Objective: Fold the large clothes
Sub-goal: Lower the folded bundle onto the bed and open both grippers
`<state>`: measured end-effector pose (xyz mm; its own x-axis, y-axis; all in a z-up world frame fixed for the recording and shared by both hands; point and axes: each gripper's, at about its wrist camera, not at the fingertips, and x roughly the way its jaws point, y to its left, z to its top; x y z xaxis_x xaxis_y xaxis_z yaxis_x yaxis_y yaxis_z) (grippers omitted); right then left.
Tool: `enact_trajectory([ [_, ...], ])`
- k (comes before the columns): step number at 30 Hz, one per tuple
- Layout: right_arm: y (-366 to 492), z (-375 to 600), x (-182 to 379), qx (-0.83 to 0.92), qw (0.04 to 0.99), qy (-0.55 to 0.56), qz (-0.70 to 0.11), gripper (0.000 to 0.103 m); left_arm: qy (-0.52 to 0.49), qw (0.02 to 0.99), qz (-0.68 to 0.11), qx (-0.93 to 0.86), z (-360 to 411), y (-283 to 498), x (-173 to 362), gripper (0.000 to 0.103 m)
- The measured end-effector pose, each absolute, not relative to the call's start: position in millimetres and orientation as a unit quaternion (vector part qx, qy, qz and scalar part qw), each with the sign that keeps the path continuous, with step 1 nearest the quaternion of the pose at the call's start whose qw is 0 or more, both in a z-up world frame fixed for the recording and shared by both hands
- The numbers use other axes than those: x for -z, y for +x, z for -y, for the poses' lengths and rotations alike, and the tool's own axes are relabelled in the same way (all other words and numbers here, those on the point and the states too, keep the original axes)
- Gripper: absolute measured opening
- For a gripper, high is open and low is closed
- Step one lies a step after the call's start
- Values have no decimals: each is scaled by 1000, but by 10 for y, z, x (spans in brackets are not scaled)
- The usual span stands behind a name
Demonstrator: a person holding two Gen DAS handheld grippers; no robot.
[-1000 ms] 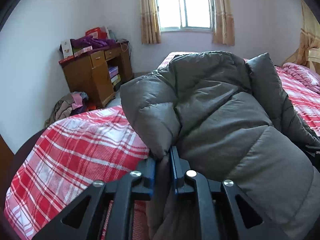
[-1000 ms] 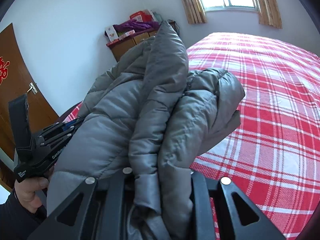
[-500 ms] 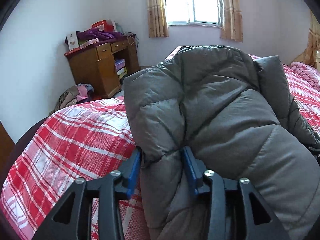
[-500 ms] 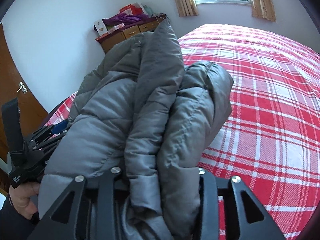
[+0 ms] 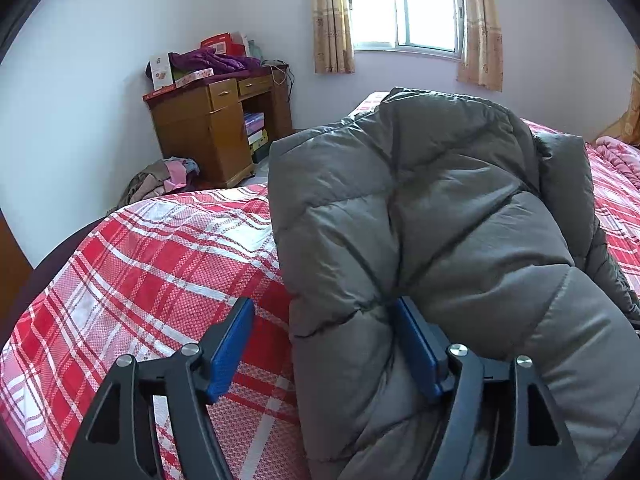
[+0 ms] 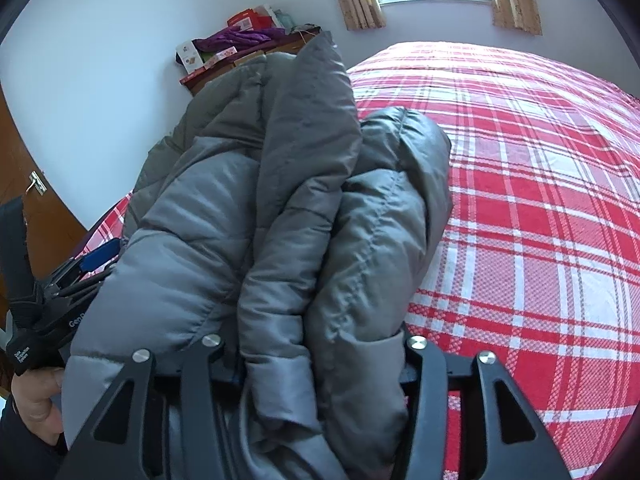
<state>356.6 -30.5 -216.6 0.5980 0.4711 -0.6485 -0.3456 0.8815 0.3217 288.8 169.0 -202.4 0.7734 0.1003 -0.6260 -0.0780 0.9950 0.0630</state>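
Note:
A grey puffer jacket (image 5: 440,220) lies folded in a thick bundle on the red plaid bed (image 5: 152,280). My left gripper (image 5: 324,344) is at its near left edge with jaws opening. The right blue pad touches the fabric; the left pad (image 5: 230,348) stands apart over the sheet. In the right wrist view the jacket (image 6: 280,200) fills most of the gap of my right gripper (image 6: 316,348), whose jaws are opening too; its pads are almost hidden by the folds. The left gripper (image 6: 80,276) shows at the jacket's left side, held by a hand (image 6: 36,396).
A wooden desk (image 5: 216,136) piled with boxes and purple cloth stands against the far wall, with a heap of clothes (image 5: 160,176) on the floor beside it. A curtained window (image 5: 404,4) is behind the bed. A brown door (image 6: 36,208) is at left.
Both grippers' jaws have spread apart from a tight pinch on the jacket folds. The jacket has sunk a little and puffed out on the bed.

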Motion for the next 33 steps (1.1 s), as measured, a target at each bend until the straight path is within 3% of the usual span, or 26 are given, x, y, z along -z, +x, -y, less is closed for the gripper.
enact_trajectory([
  [10,3597,320,2217,-221,890,87,-390,59,1,938,-340,-61,-1781,2939,2060,85],
  [23,3654,294,2219,-203,889,73,-403,72,10,934,-350,-68,-1814,2960,2043,87],
  [29,3476,405,1862,-188,896,59,-398,75,36,949,-302,-89,-1770,2421,1351,87],
  [33,2975,589,1315,-166,923,64,-341,90,-2,964,-254,-78,-1775,1774,771,88],
])
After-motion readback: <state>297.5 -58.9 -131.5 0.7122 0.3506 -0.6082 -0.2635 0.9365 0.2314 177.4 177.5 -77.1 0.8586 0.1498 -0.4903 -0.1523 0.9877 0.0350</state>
